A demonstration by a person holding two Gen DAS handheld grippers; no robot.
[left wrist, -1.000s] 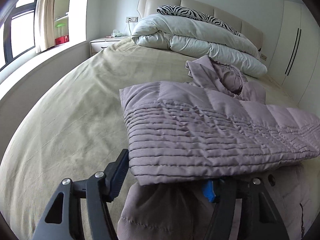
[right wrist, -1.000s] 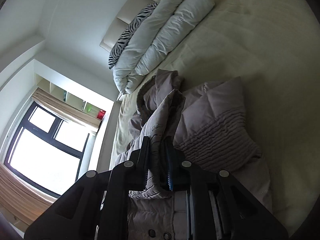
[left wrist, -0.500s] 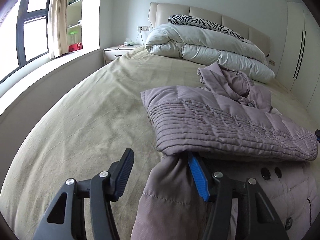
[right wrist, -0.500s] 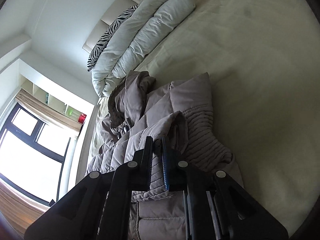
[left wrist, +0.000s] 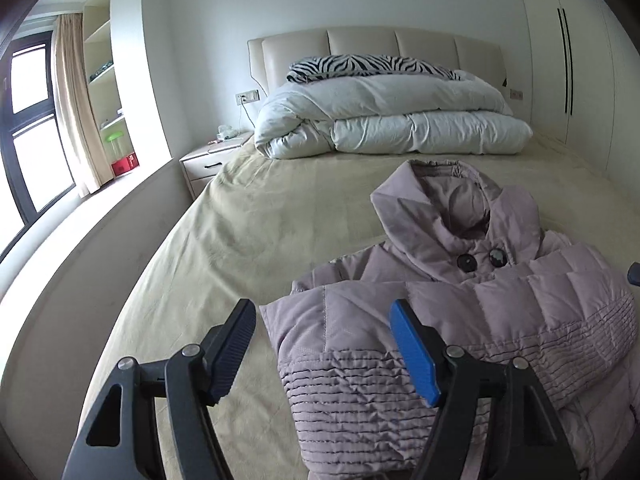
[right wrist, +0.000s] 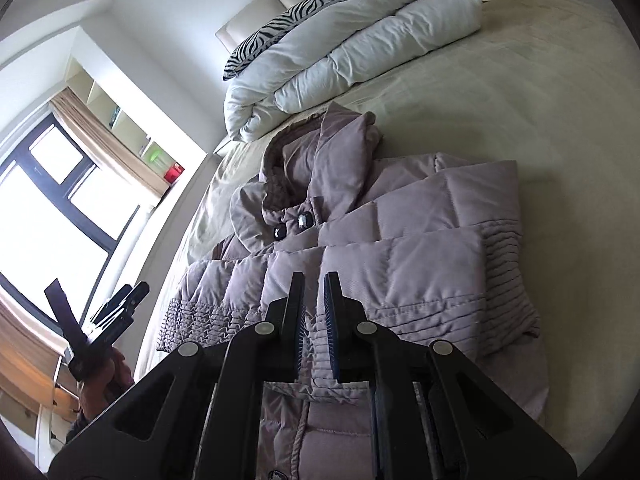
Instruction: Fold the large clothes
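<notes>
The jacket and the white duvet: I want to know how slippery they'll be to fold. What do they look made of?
Jacket: probably smooth synthetic shell over padding, going by its faint sheen, puffy quilted panels and rows of gathered stitching. Duvet: looks like matte woven fabric, maybe cotton, over thick filling; it shows soft creases and no shine. Neither fibre is certain.

A mauve padded coat (right wrist: pixel 404 236) lies on the bed (right wrist: pixel 560 92), both sleeves folded across its front. The right gripper (right wrist: pixel 314 312) hovers over it, jaws nearly together with nothing pinched between them. At far left a hand (right wrist: pixel 102 380) holds the left gripper (right wrist: pixel 100 312). A white duvet (right wrist: pixel 344 52) lies beyond.
</notes>
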